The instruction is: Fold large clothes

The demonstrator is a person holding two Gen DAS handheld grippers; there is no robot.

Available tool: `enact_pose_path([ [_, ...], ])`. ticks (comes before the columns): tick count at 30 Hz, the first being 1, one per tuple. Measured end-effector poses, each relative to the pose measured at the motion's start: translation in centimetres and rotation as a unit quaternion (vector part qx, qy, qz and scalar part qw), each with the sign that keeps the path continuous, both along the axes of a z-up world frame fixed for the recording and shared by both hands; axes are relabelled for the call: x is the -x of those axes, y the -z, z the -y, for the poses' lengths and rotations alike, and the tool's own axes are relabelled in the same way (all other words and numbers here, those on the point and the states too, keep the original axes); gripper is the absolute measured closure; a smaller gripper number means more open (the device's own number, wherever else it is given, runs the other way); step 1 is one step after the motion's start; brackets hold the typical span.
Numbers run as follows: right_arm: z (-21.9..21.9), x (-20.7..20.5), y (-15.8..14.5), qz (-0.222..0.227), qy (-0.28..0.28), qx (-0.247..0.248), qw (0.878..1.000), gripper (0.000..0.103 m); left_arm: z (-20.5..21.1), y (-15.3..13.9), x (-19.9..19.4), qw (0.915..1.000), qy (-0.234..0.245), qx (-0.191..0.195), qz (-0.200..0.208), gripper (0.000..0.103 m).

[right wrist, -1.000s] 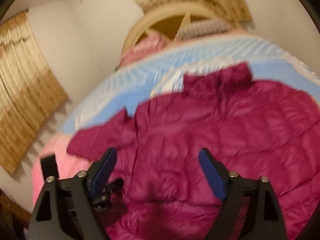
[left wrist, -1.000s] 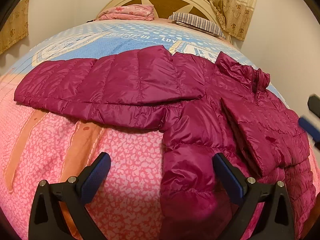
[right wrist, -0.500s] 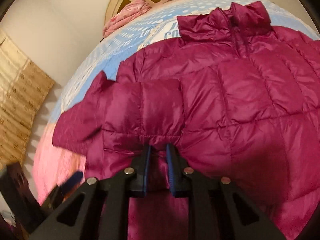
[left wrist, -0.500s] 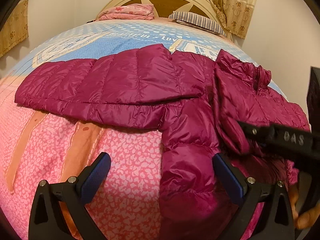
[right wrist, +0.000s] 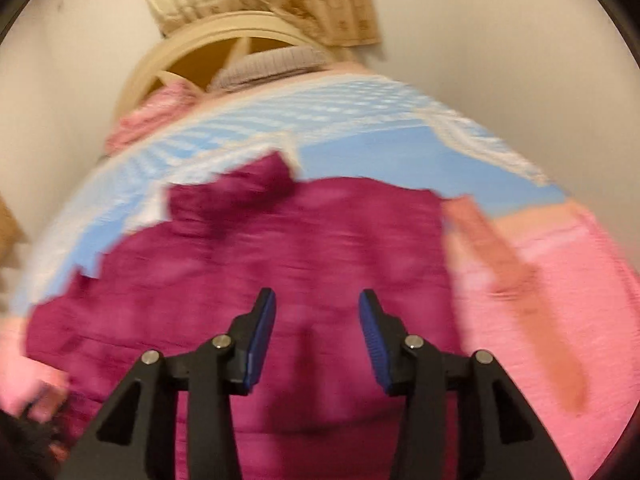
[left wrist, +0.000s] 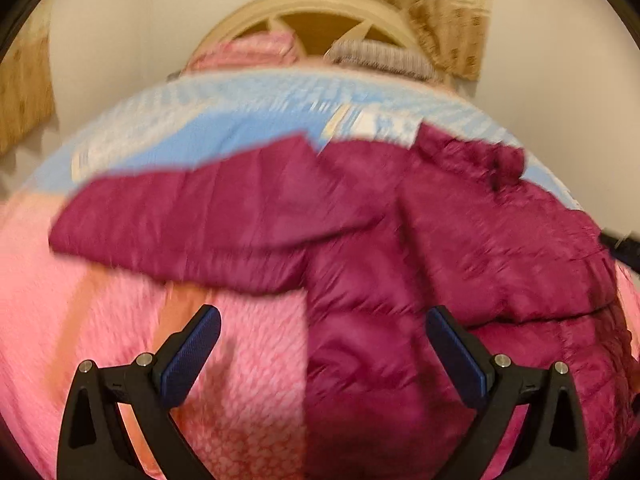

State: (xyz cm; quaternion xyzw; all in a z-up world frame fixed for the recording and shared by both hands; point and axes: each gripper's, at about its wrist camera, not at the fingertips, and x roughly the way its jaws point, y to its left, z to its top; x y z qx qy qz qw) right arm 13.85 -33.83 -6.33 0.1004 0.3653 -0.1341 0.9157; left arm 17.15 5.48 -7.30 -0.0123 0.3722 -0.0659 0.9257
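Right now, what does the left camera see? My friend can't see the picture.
A dark pink puffy jacket lies on a bed, one sleeve stretched out to the left. The left gripper hangs above it, jaws wide apart, holding nothing. The picture is blurry.

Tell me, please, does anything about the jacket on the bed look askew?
Yes: the magenta jacket is unevenly folded. One sleeve sticks out sideways across the bedspread, while the other side is already tucked over the body. Blur hides finer detail.
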Motion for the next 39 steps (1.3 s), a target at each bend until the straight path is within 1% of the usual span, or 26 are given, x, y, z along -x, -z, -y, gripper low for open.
enact_pose_path([
  [2,0.8,-0.1,2.1,-0.024,0.008,0.007,1.000,0.055,1.8,-1.7,-0.6,0.9998,0.005,-0.009,0.017,0.001],
  [3,0.8,-0.2,3.4,-0.032,0.006,0.008,0.999,0.055,2.2,-2.0,-1.0,0.9998,0.003,-0.009,0.018,0.001],
  [5,0.7,-0.3,4.2,-0.036,-0.002,0.021,0.999,0.052,3.7,-2.1,-2.4,0.9995,-0.016,-0.020,0.021,0.001],
  [7,0.4,-0.5,4.0,-0.043,-0.005,0.043,0.998,0.045,5.0,-1.0,-3.6,0.9980,-0.031,-0.051,0.021,0.001],
  [9,0.1,-0.3,3.9,-0.048,-0.012,0.063,0.997,0.039,6.3,1.2,-5.0,0.9934,-0.052,-0.102,-0.003,0.001],
  [10,0.0,-0.4,3.8,-0.050,-0.012,0.069,0.996,0.037,6.7,2.5,-5.5,0.9912,-0.055,-0.119,-0.020,0.001],
  [11,0.1,-0.3,3.9,-0.050,-0.013,0.072,0.996,0.036,7.0,3.8,-6.0,0.9905,-0.048,-0.123,-0.038,0.001],
  [14,0.1,-0.4,4.0,-0.049,-0.016,0.068,0.996,0.030,6.0,3.6,-6.3,0.9935,-0.049,-0.093,-0.045,0.001],
  [15,0.1,-0.5,4.1,-0.049,-0.018,0.067,0.996,0.028,5.6,3.5,-6.3,0.9947,-0.047,-0.078,-0.046,0.001],
  [16,0.0,-0.7,4.2,-0.048,-0.019,0.067,0.996,0.027,4.6,3.2,-6.1,0.9962,-0.048,-0.053,-0.049,0.001],
  [18,-0.1,-0.7,4.2,-0.047,-0.019,0.069,0.996,0.025,2.1,2.1,-5.3,0.9966,-0.076,-0.008,-0.031,0.001],
  [19,-0.1,-0.8,4.3,-0.046,-0.020,0.068,0.996,0.024,1.2,1.4,-5.0,0.9956,-0.092,0.002,-0.020,0.001],
  [21,-0.2,-0.7,4.2,-0.045,-0.020,0.067,0.997,0.023,-2.2,-0.1,-4.4,0.9902,-0.138,0.021,0.010,0.001],
  [22,-0.3,-0.7,4.2,-0.045,-0.021,0.067,0.996,0.022,-4.1,-0.8,-4.1,0.9852,-0.167,0.025,0.026,0.001],
  [24,-0.4,-0.7,4.2,-0.046,-0.021,0.070,0.996,0.022,-8.6,-2.1,-4.2,0.9693,-0.238,0.032,0.051,0.001],
  [25,-0.4,-0.7,4.2,-0.047,-0.021,0.071,0.996,0.022,-10.0,-2.1,-4.4,0.9638,-0.259,0.037,0.053,0.001],
  [27,-0.5,-0.8,4.3,-0.048,-0.021,0.073,0.996,0.021,-13.7,-1.8,-5.5,0.9488,-0.309,0.054,0.036,0.001],
  [28,-0.5,-0.8,4.3,-0.048,-0.021,0.073,0.996,0.021,-15.6,-1.1,-6.4,0.9396,-0.335,0.067,0.025,0.001],
  [29,-0.5,-0.8,4.3,-0.048,-0.021,0.073,0.996,0.021,-17.7,-0.2,-7.4,0.9273,-0.365,0.083,0.008,0.001],
  [30,-0.5,-0.8,4.3,-0.049,-0.021,0.073,0.996,0.021,-18.7,0.4,-8.1,0.9207,-0.380,0.090,-0.005,0.001],
  [33,-0.5,-0.8,4.4,-0.049,-0.022,0.073,0.996,0.020,-21.9,3.7,-10.6,0.8931,-0.434,0.089,-0.080,0.001],
  [34,-0.5,-0.9,4.4,-0.050,-0.022,0.074,0.996,0.020,-22.2,4.6,-10.2,0.8886,-0.439,0.093,-0.093,0.001],
  [35,-0.5,-0.9,4.5,-0.051,-0.023,0.073,0.996,0.020,-22.1,5.2,-10.4,0.8874,-0.443,0.085,-0.096,0.001],
  [37,-0.5,-0.9,4.5,-0.051,-0.024,0.073,0.996,0.019,-20.6,5.6,-10.8,0.8965,-0.435,0.029,-0.080,0.001],
  [38,-0.5,-1.0,4.5,-0.051,-0.024,0.073,0.996,0.019,-19.9,5.9,-11.1,0.8993,-0.430,0.011,-0.081,0.001],
  [39,-0.5,-1.0,4.5,-0.052,-0.024,0.074,0.996,0.019,-19.6,5.9,-11.0,0.9007,-0.428,0.011,-0.074,0.006],
])
